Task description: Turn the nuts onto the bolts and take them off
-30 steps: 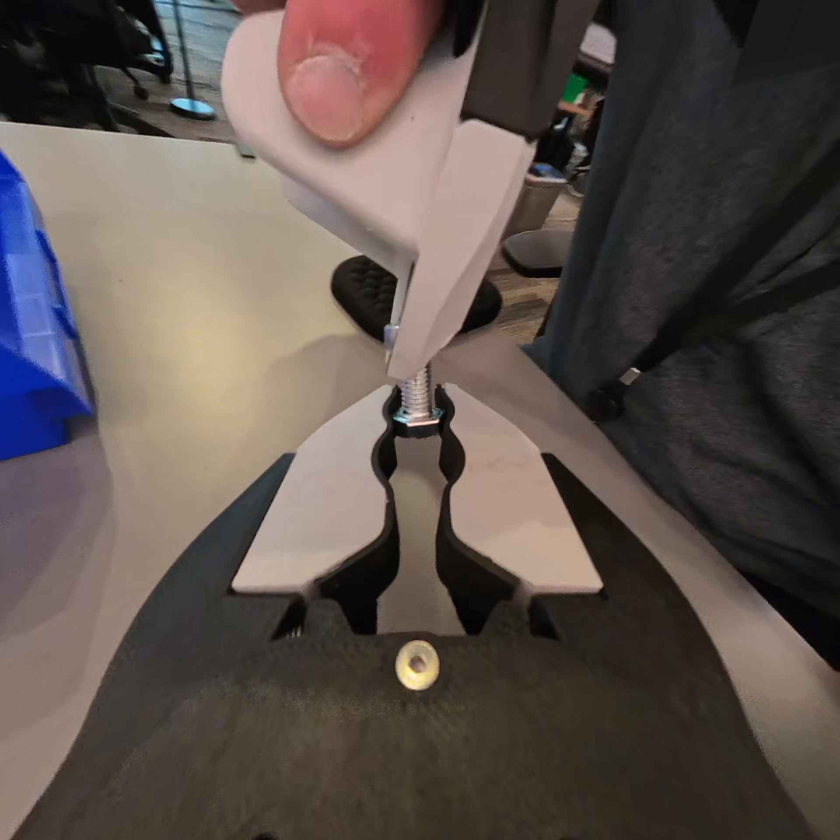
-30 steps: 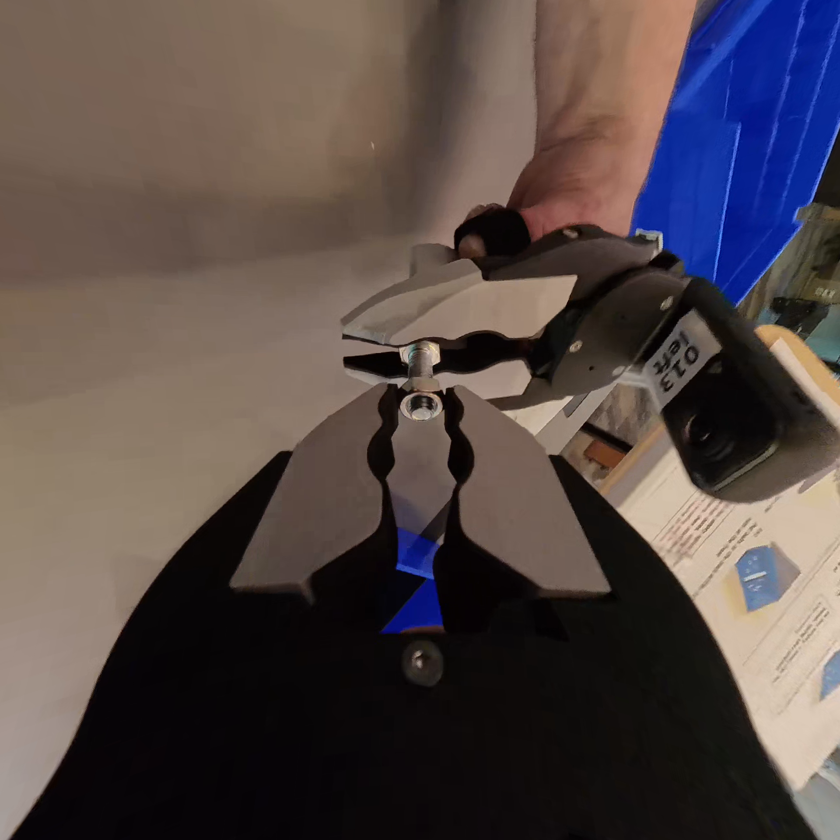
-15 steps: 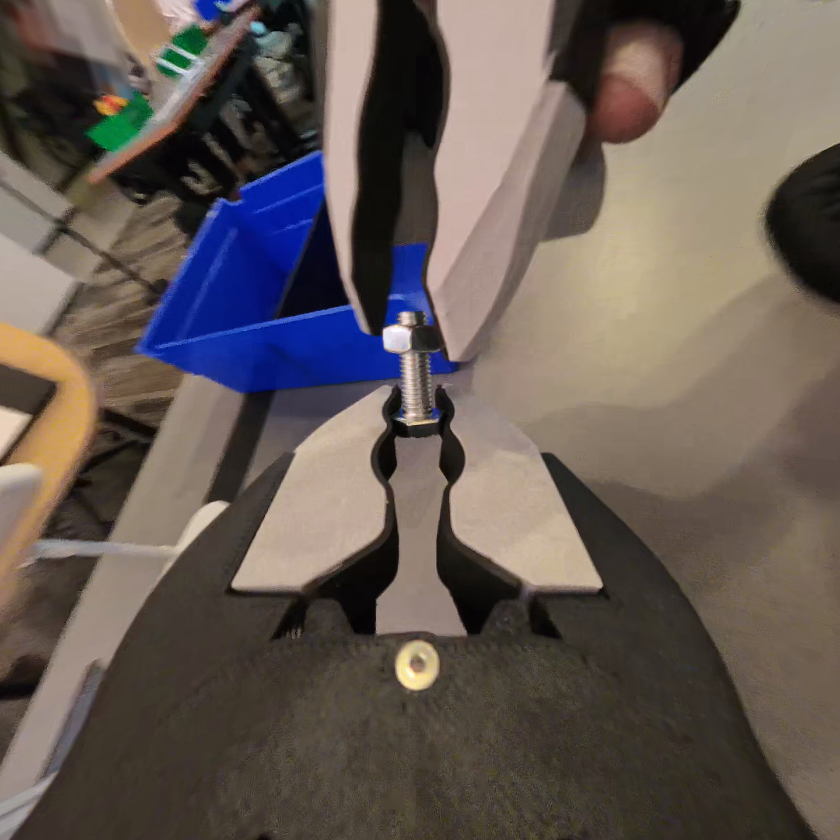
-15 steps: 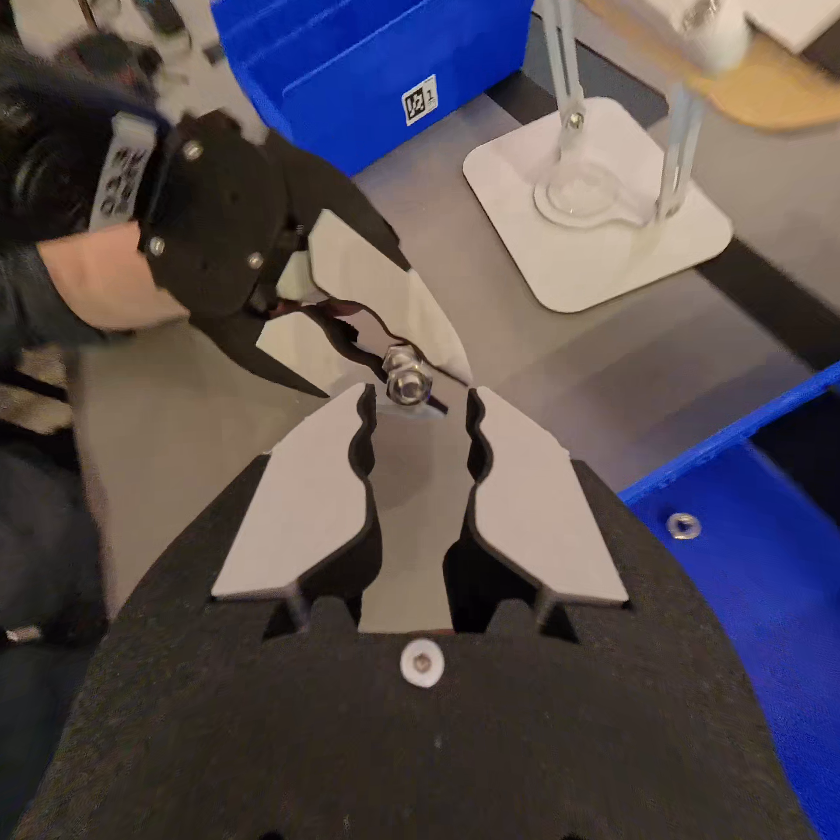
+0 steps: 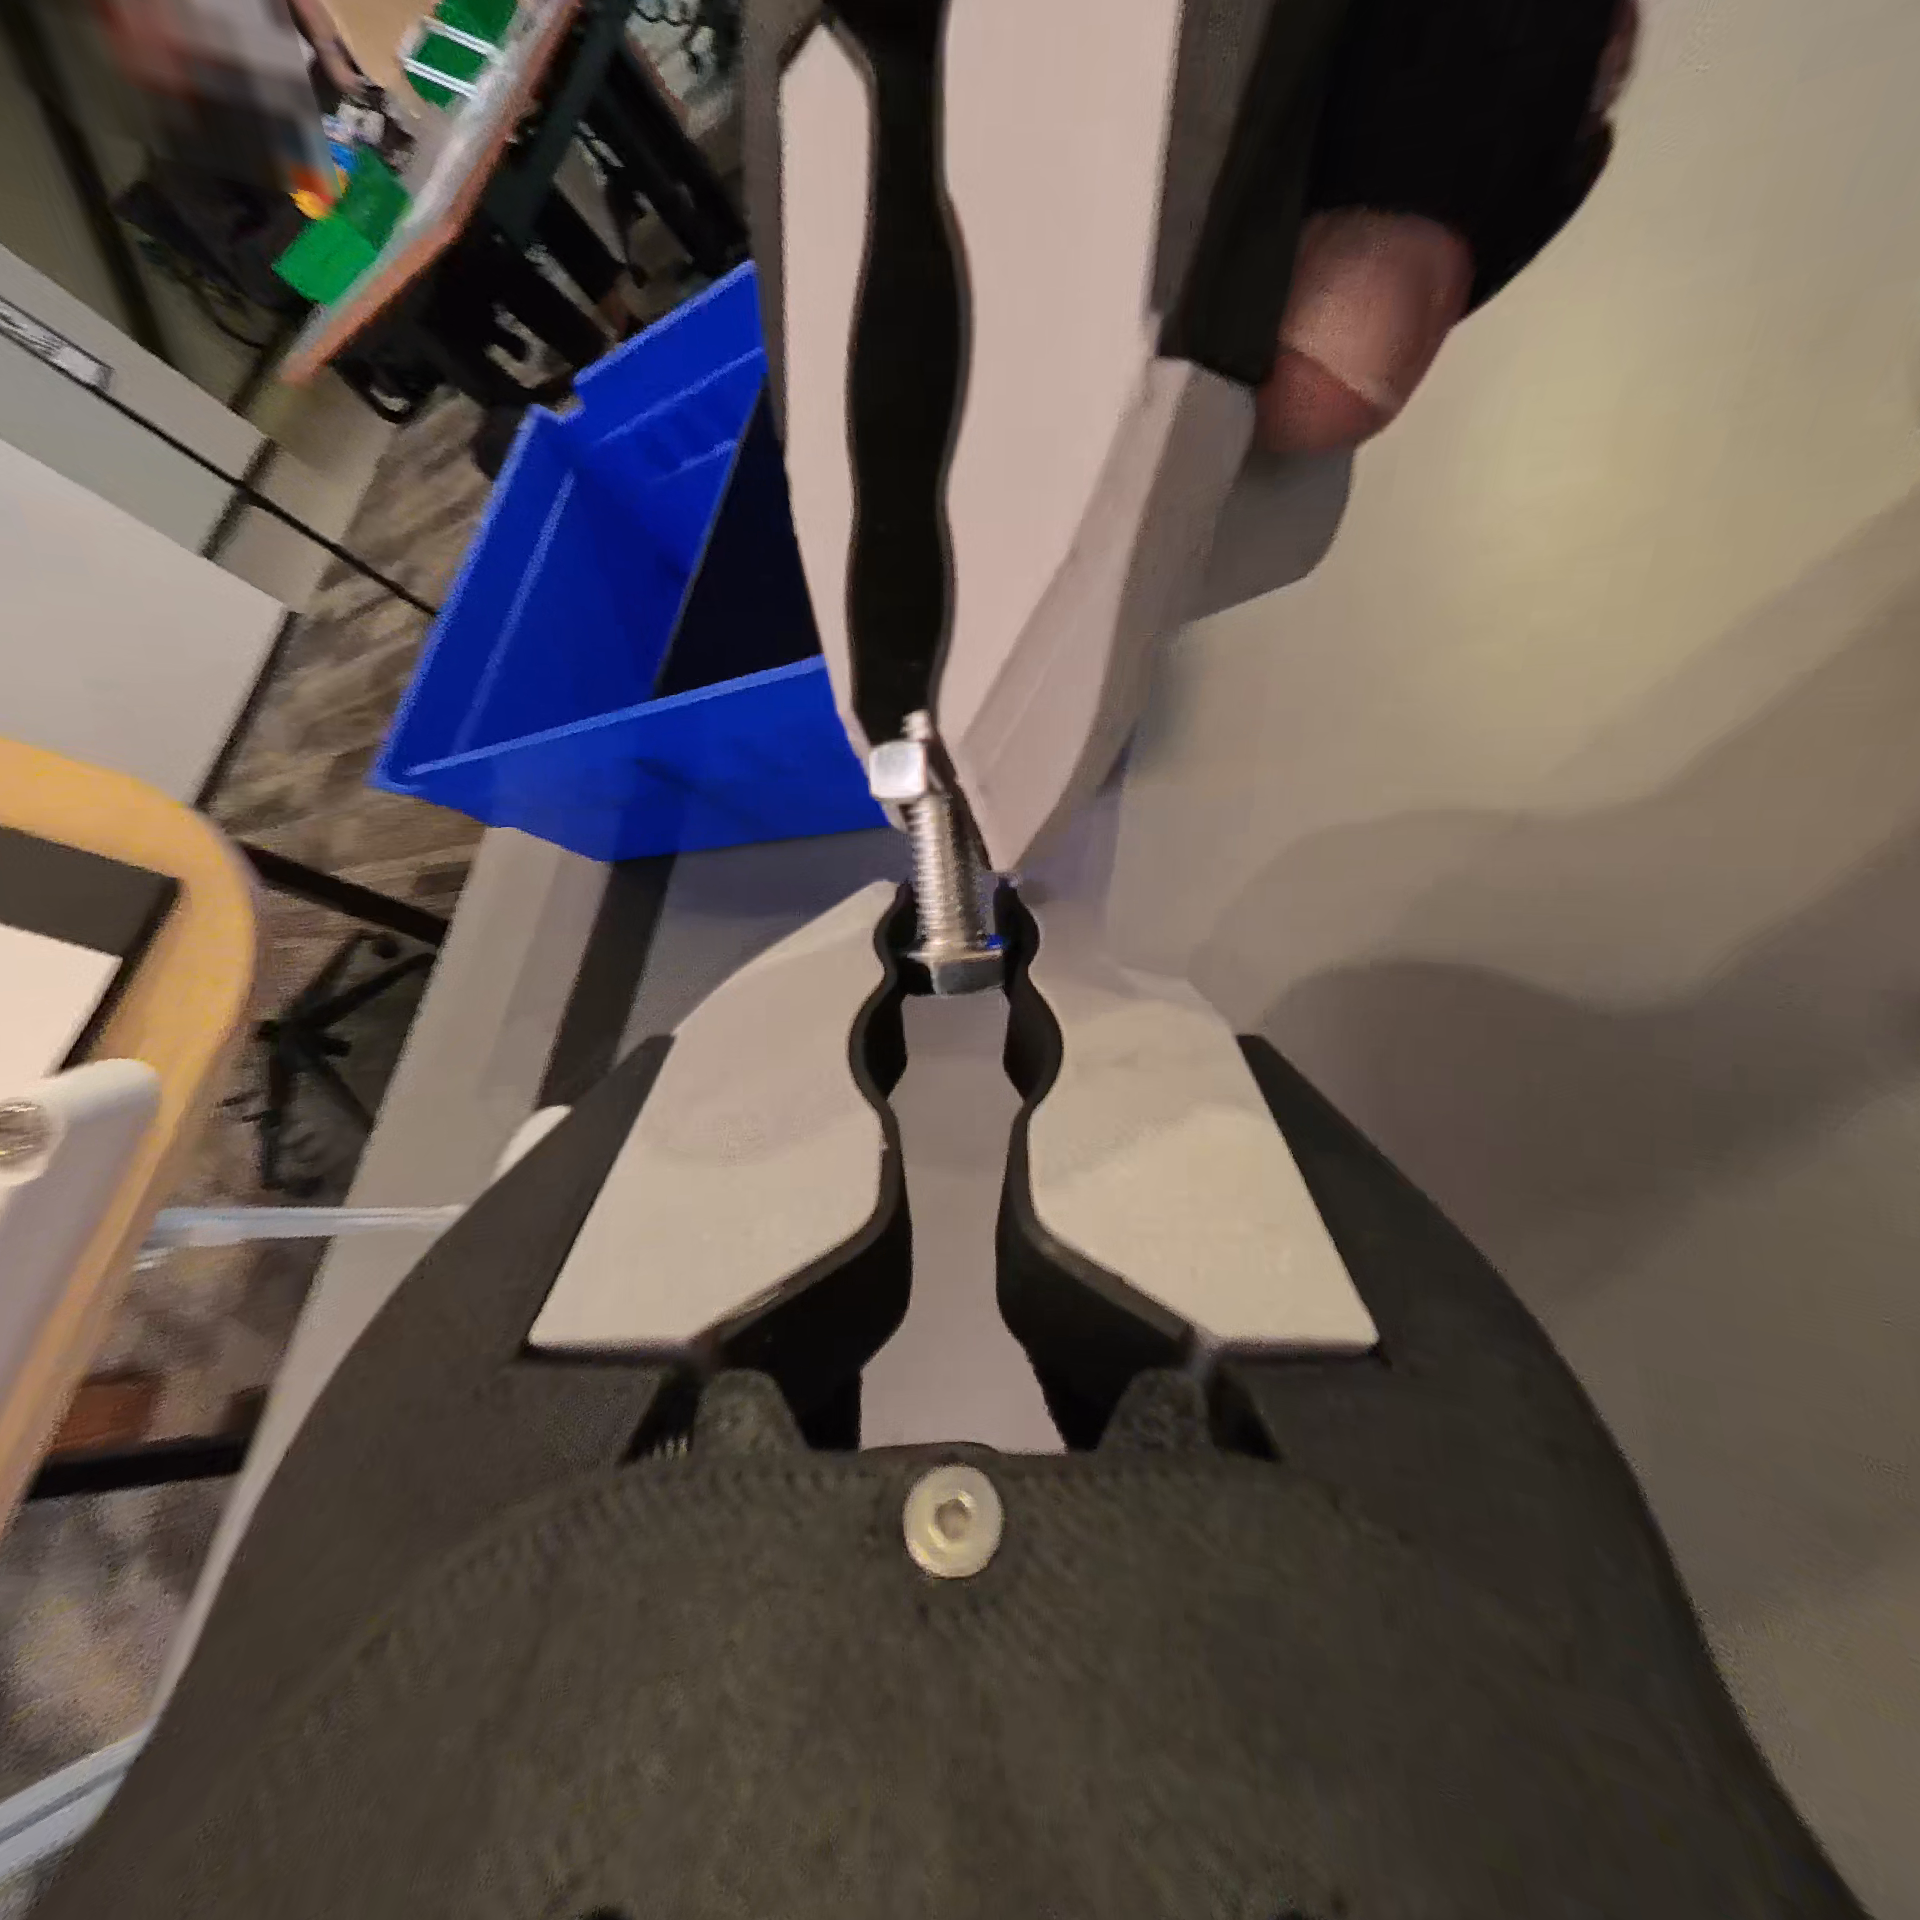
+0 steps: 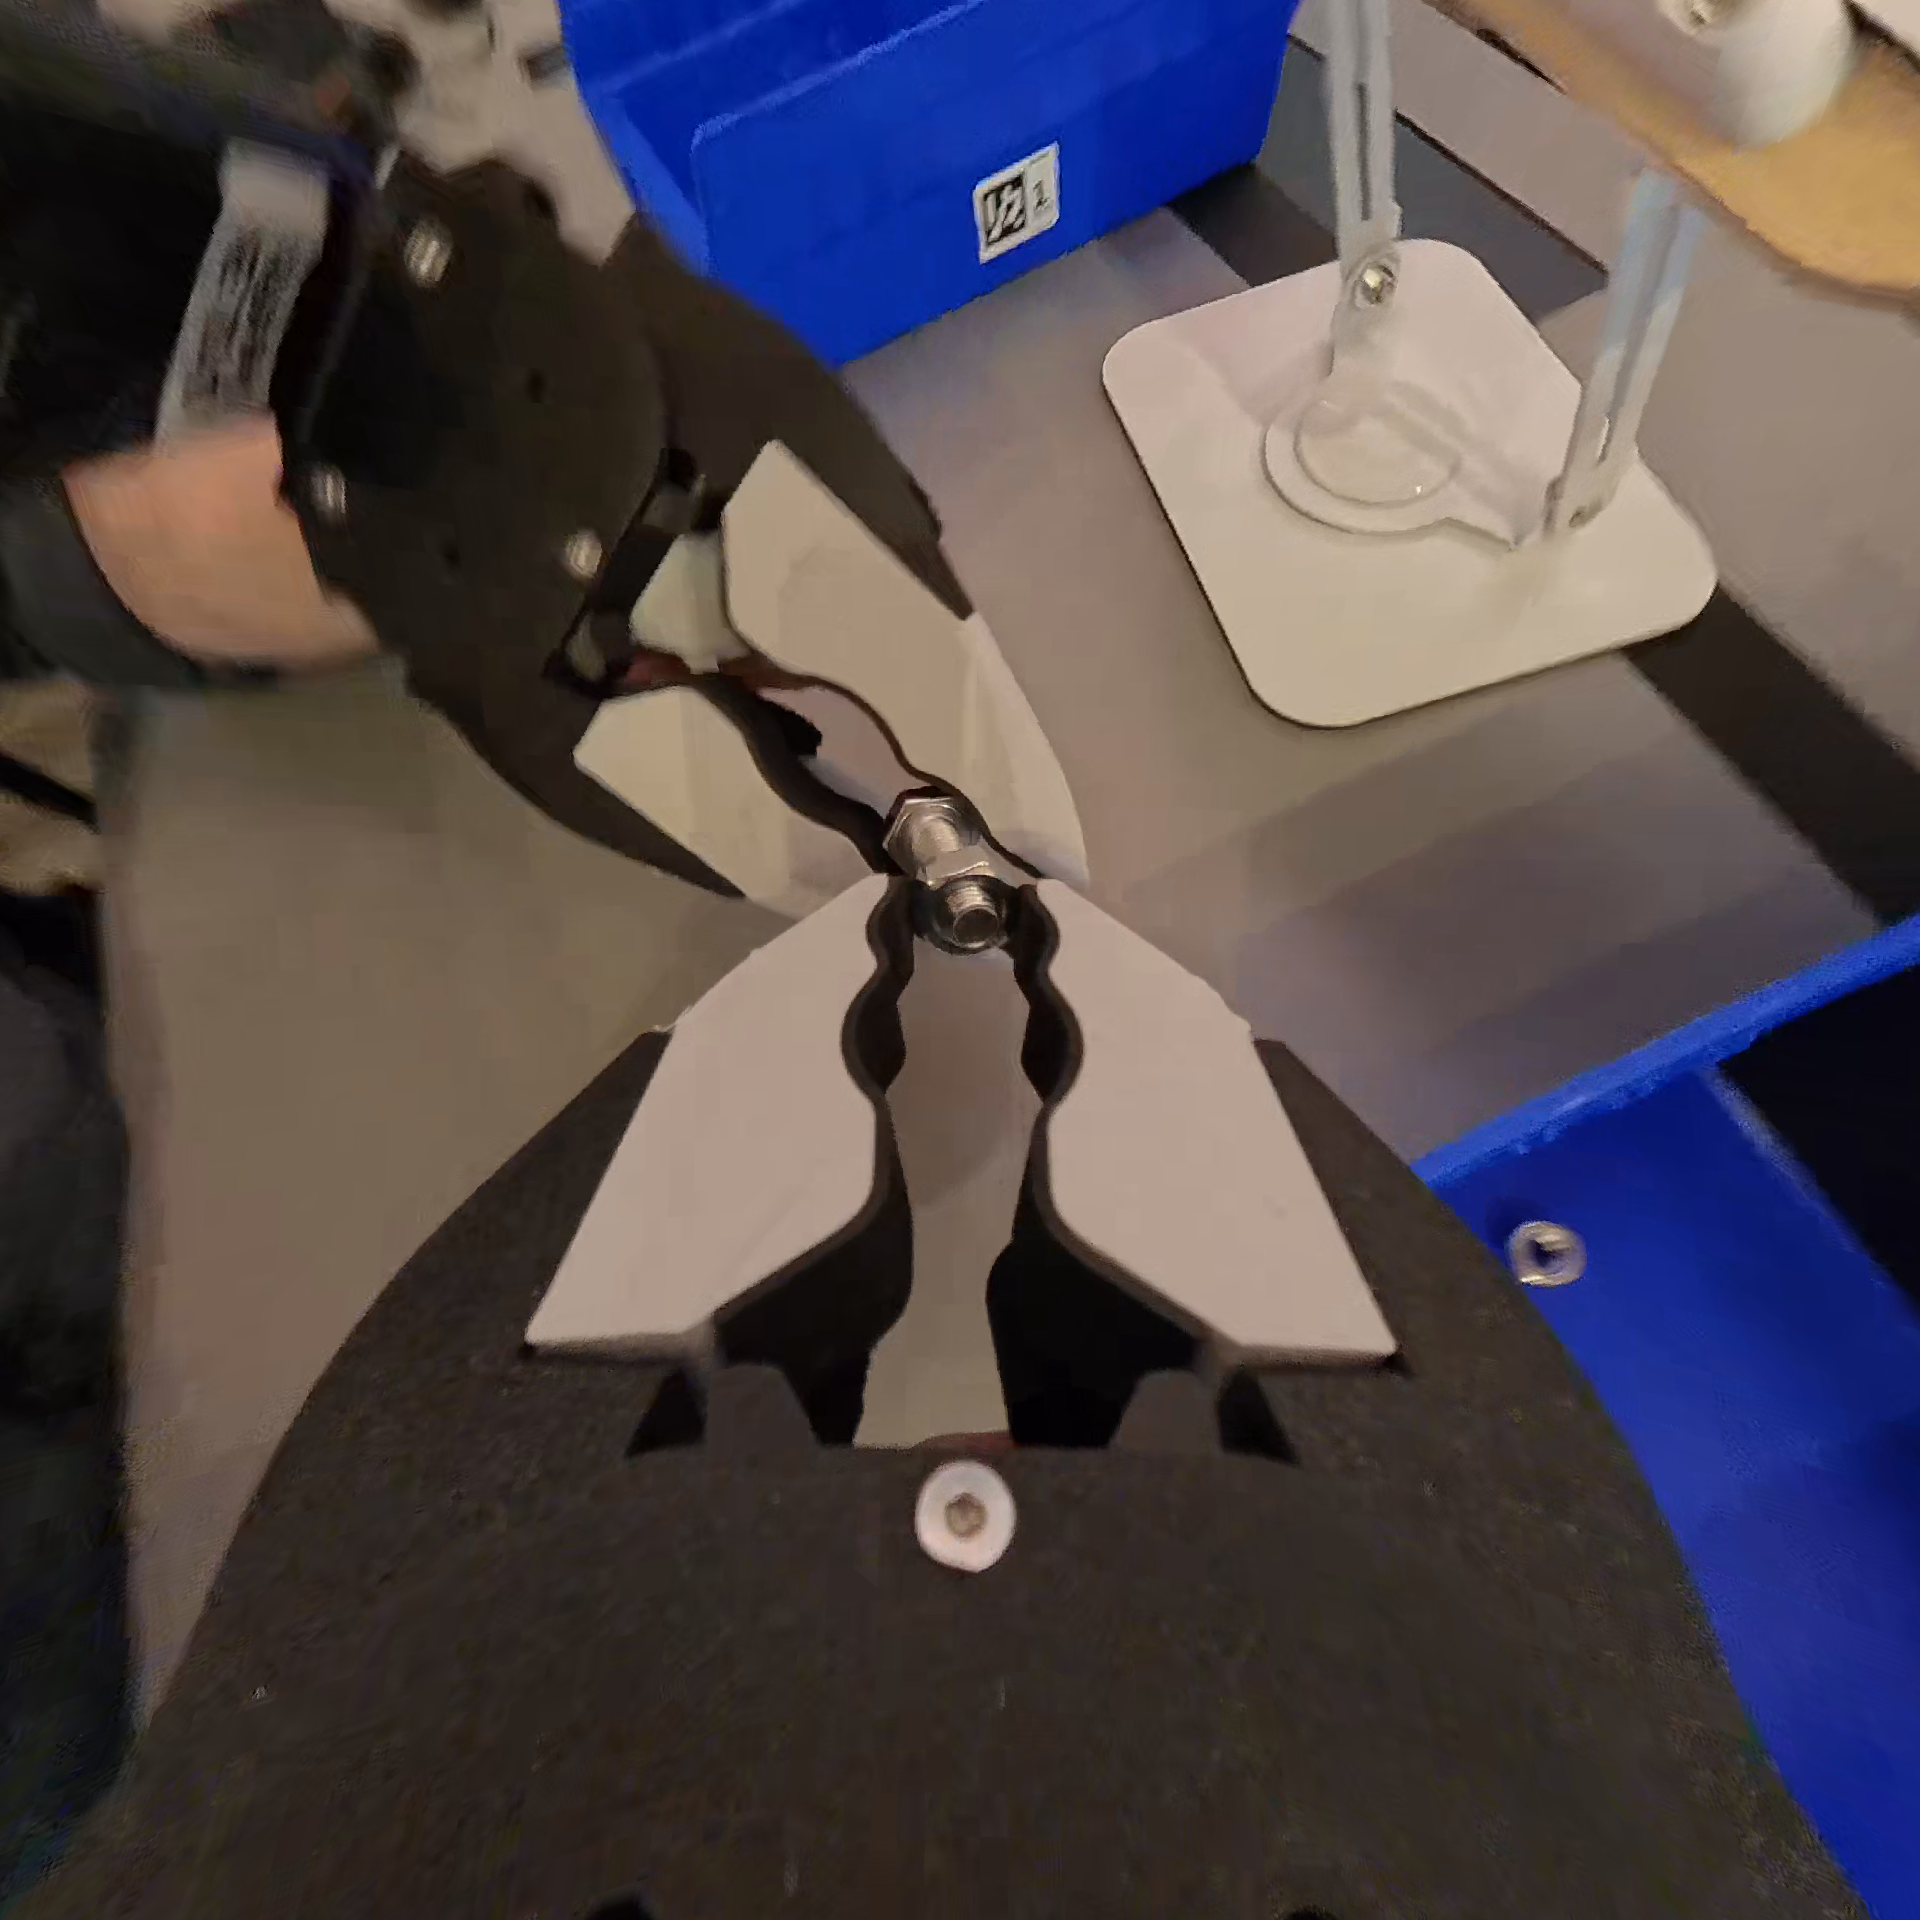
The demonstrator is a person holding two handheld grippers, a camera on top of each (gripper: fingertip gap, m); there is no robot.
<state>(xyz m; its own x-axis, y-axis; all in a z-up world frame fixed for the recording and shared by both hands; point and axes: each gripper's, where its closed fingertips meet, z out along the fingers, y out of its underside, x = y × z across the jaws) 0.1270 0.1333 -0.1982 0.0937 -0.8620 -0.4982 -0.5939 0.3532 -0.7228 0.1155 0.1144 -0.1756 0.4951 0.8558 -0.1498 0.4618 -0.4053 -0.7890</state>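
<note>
A silver bolt is held by its hex head in my left gripper, which is shut on it above the grey table. A silver nut sits near the bolt's threaded tip. My right gripper comes in from above and its fingers close on the nut. In the right wrist view my right gripper is shut on the nut, with the bolt's tip showing through it. The left gripper reaches in from the upper left, held by a hand.
A blue bin stands behind the grippers at the table edge and shows again in the right wrist view. A second blue bin at the right holds a loose nut. A white stand base sits at the back right. Less than 4 cm separates the two grippers' tips.
Both grippers swung round with the bolt. The right gripper let go of the nut half a second ago and has closed on it again. The left gripper has kept the bolt head.
</note>
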